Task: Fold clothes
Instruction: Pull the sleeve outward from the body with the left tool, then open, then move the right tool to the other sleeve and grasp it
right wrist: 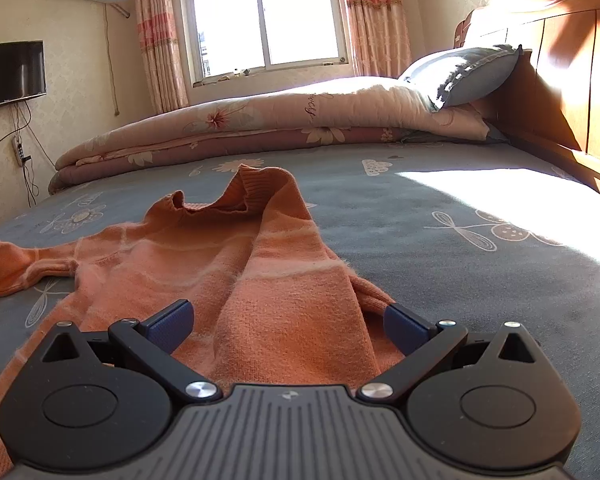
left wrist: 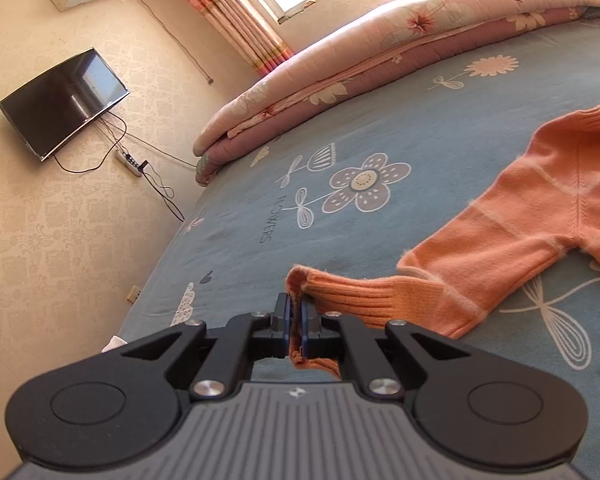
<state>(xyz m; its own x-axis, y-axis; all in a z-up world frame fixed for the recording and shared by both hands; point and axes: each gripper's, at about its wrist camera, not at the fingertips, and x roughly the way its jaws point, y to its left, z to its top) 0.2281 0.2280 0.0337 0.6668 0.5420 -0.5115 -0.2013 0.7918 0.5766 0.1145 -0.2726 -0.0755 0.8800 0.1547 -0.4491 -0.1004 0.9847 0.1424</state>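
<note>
Item: orange sweater [right wrist: 260, 272], spread on the blue flowered bedsheet [left wrist: 380, 140], centre of the right wrist view. Its ribbed sleeve cuff [left wrist: 340, 296] is pinched between the pressed-together jaws of the left gripper [left wrist: 296, 320], lower centre. The right gripper [right wrist: 288, 324] is spread wide over the body, nothing gripped. Step judged: sleeve fold-in; the cuff is next to be carried across the body. Containers: none seen.

My left gripper [left wrist: 296, 322] is matt black plastic with shiny metal screws and blue textured pads; the right gripper [right wrist: 288, 326] is the same. Sweater [right wrist: 268, 280] is fuzzy orange knit, ribbed at the cuff [left wrist: 360, 300]. Bedsheet [left wrist: 380, 128] is matt printed cloth. Headboard [right wrist: 560, 80] is glossy wood. TV [left wrist: 62, 102] screen is glossy.
</note>
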